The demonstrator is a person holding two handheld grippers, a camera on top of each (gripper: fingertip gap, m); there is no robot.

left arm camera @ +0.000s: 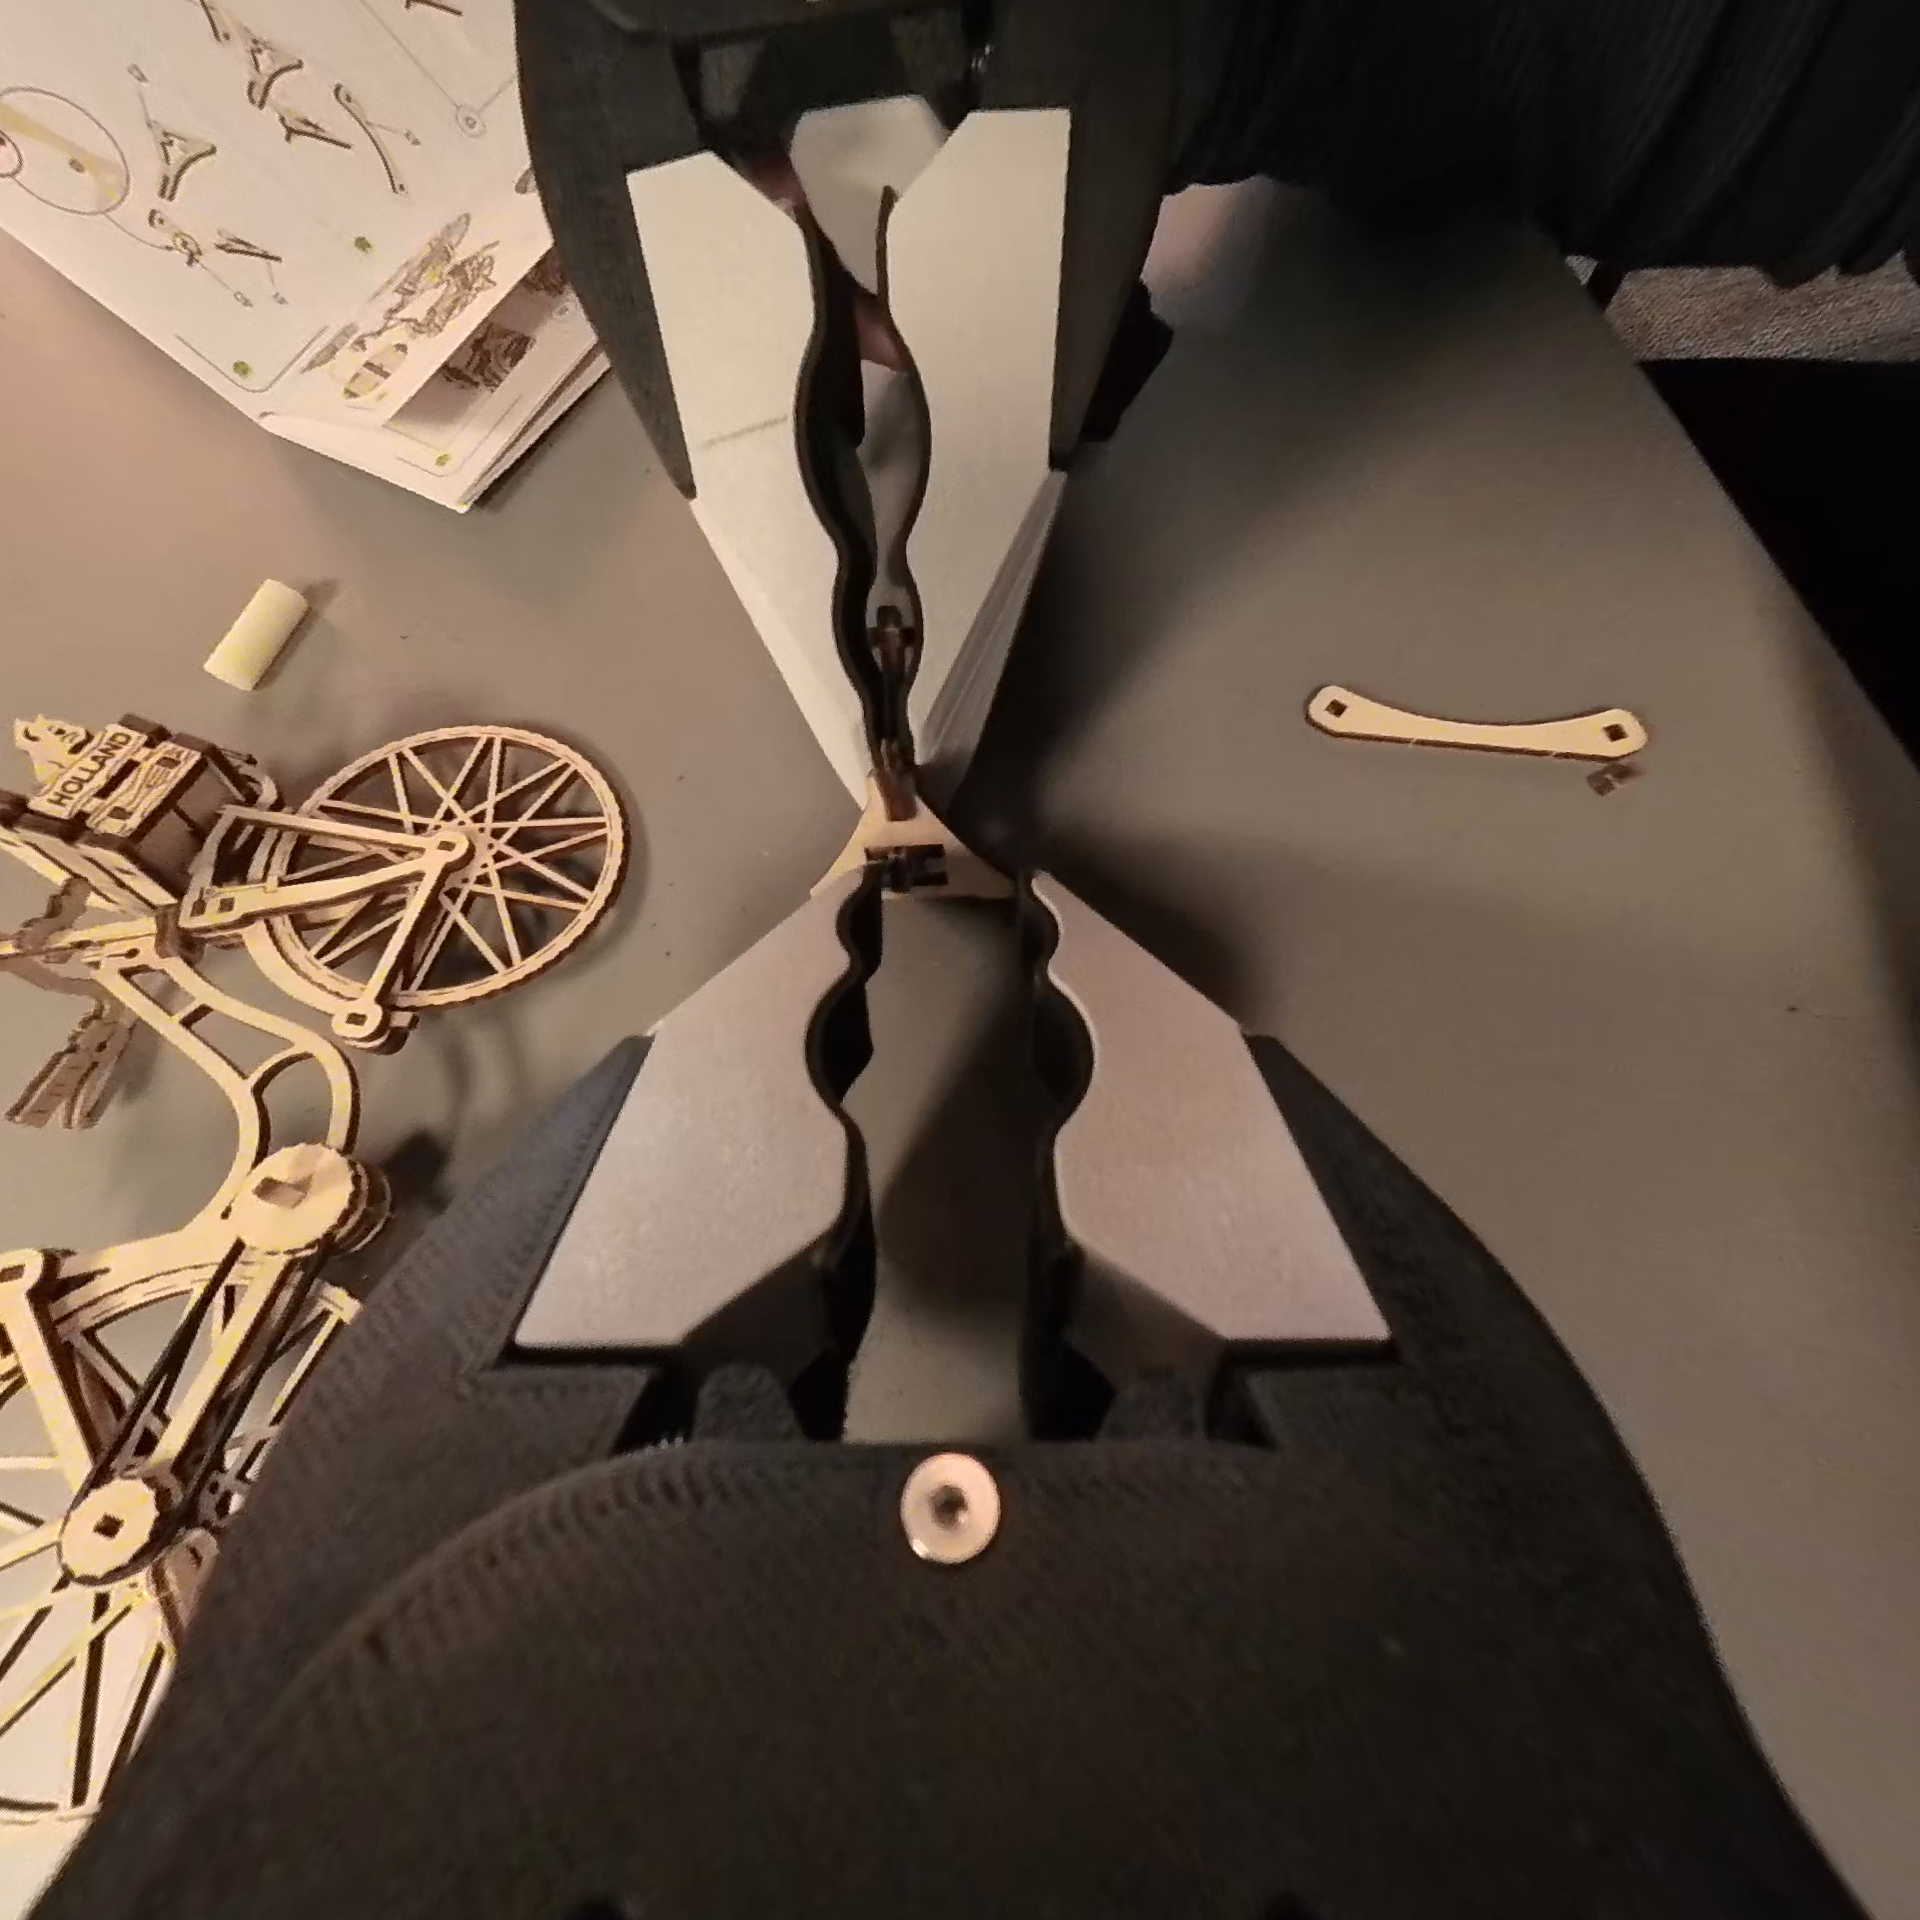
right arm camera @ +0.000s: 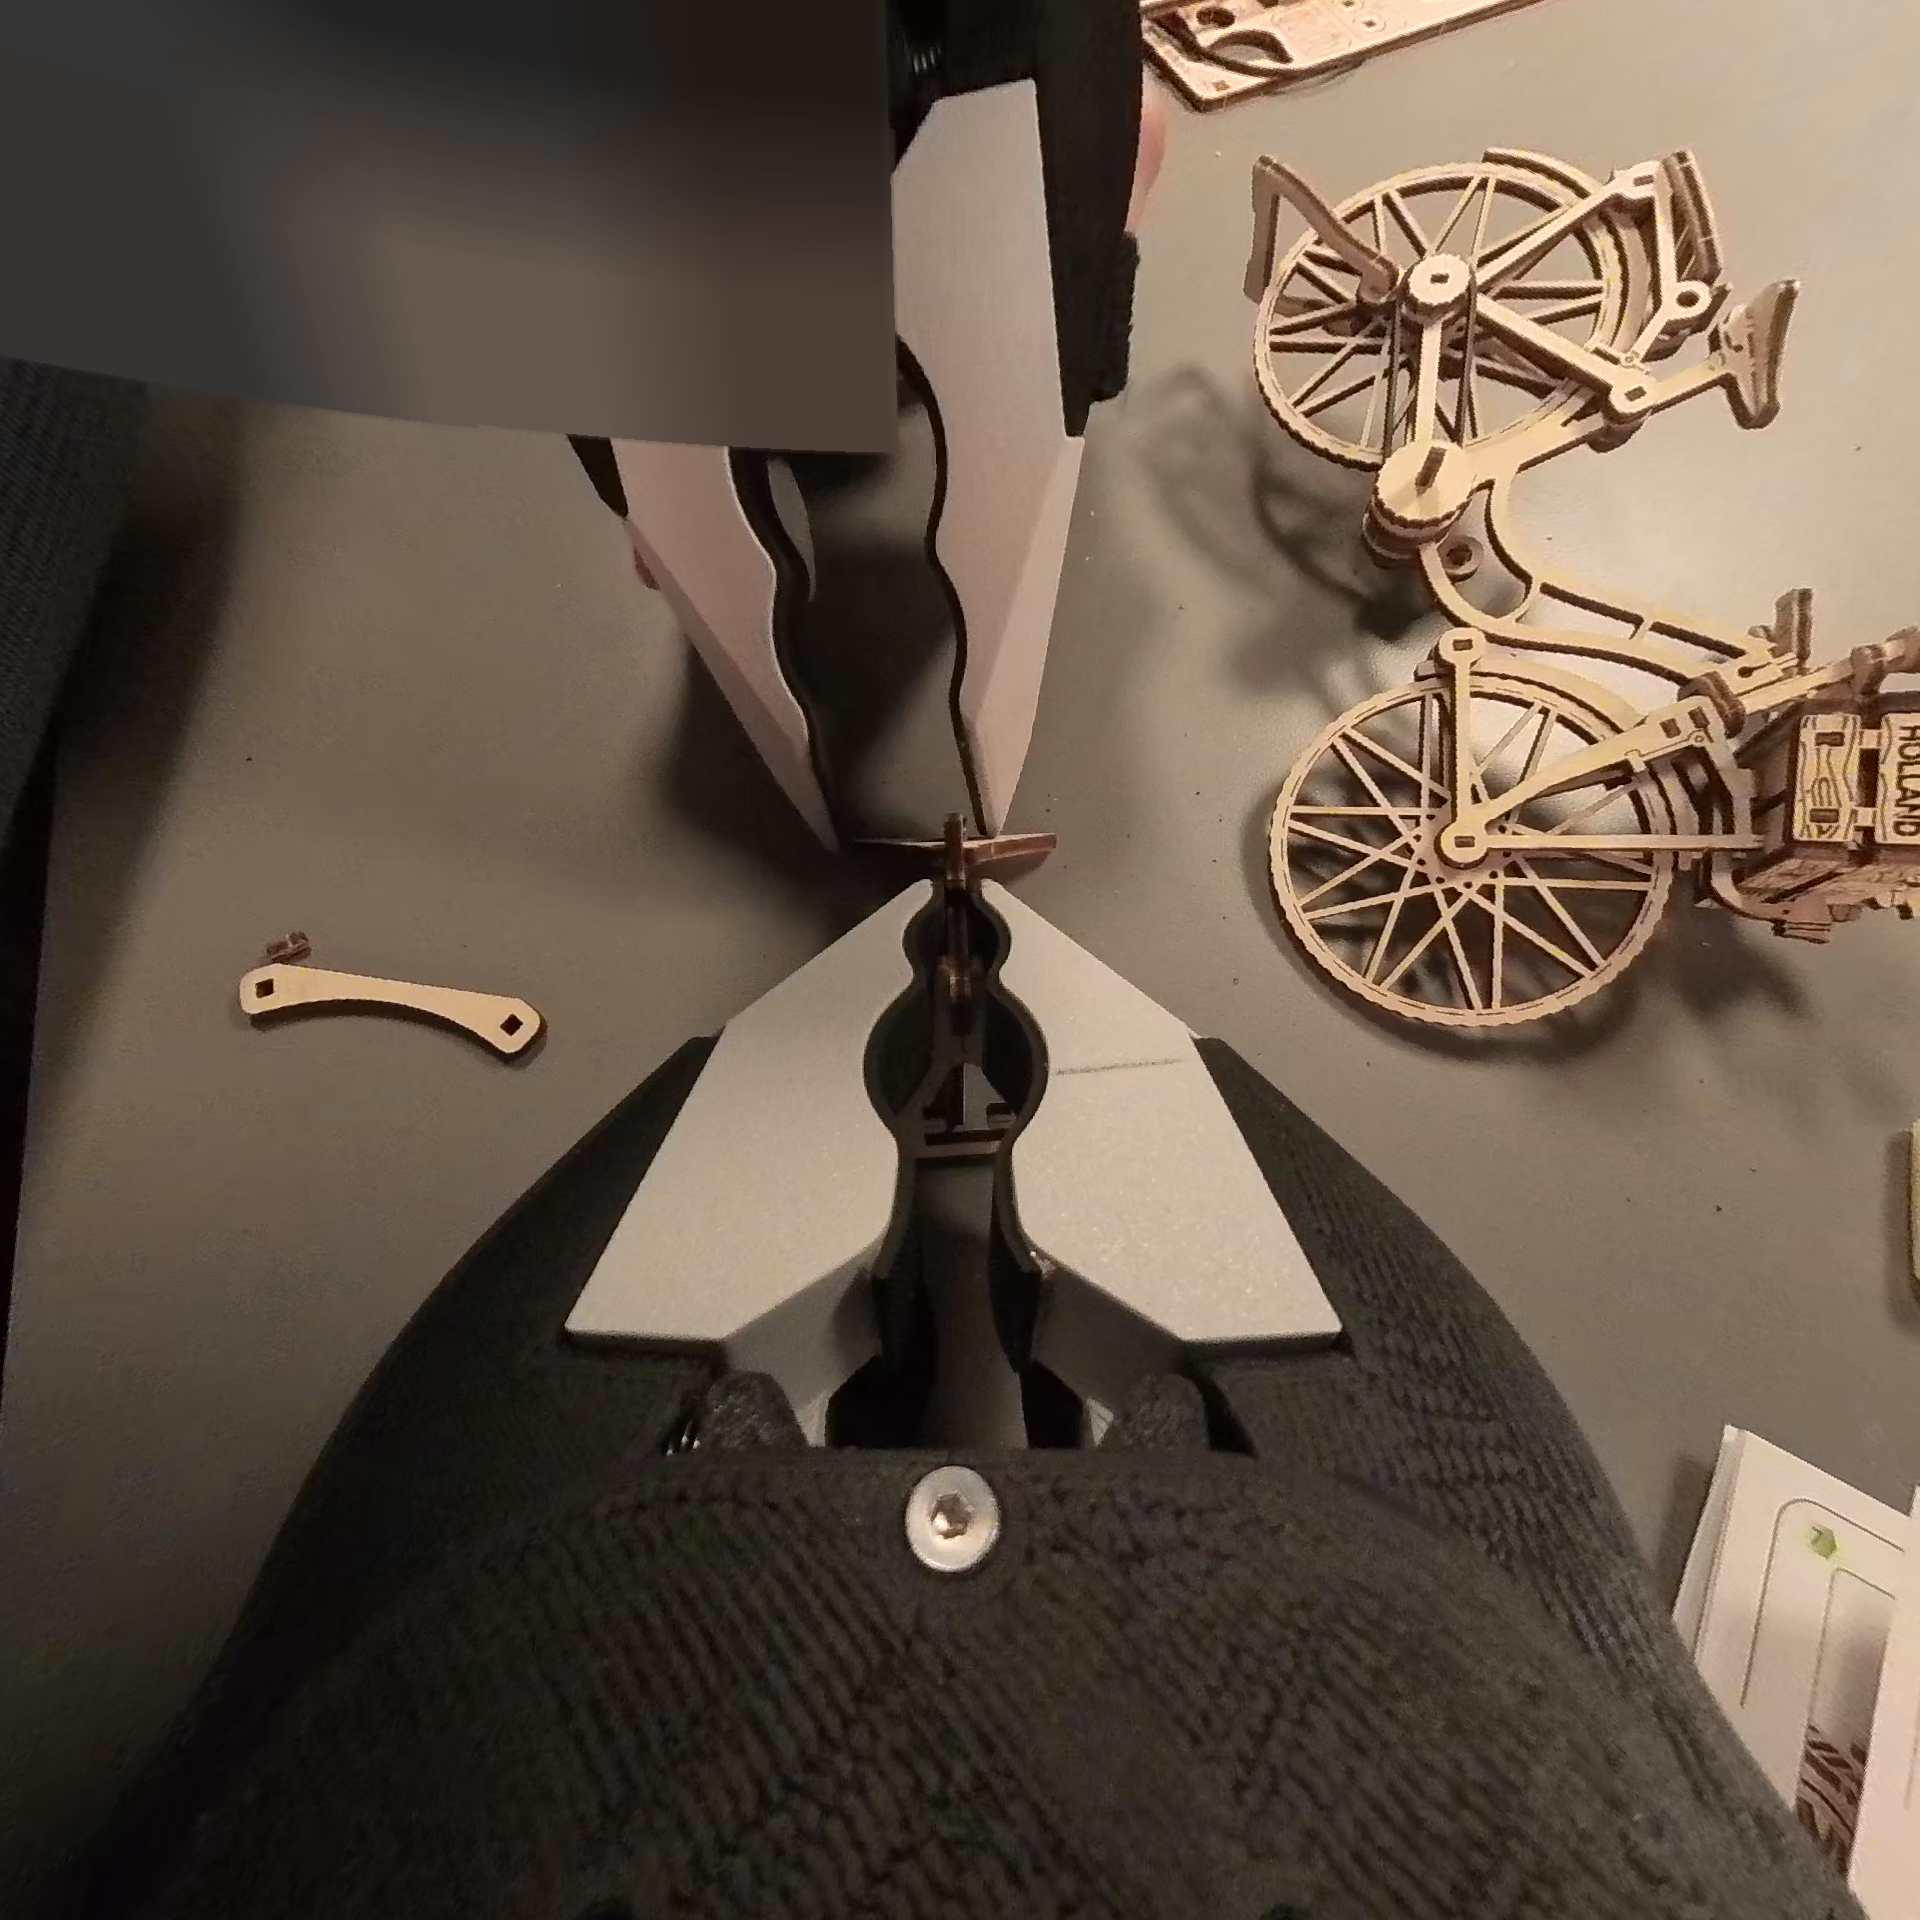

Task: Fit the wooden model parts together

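Note:
My left gripper (left arm camera: 935, 883) is shut on a small flat pale wooden piece (left arm camera: 925, 831), held by its edges above the grey table (left arm camera: 1195, 831). My right gripper (left arm camera: 894, 769) comes in from the top of the left wrist view, tip to tip with the left one. It is shut on a thin, dark-edged wooden part (left arm camera: 891, 665) that meets the flat piece at its slotted middle. In the right wrist view, the right gripper (right arm camera: 961, 899) holds the thin forked part (right arm camera: 958, 1049) upright. The left gripper (right arm camera: 914, 816) holds the flat piece (right arm camera: 1023, 814) across that part's tip.
A wooden bicycle model (left arm camera: 343, 883) (right arm camera: 1507, 727) lies flat on the table. A curved wooden strip (left arm camera: 1475, 727) (right arm camera: 390, 997) with two square holes lies apart, a tiny dark piece (left arm camera: 1608, 779) beside it. There are also an instruction booklet (left arm camera: 312, 260), a pale cylinder (left arm camera: 258, 632) and a parts sheet (right arm camera: 1309, 42). The tips of both grippers are at nearly the same place.

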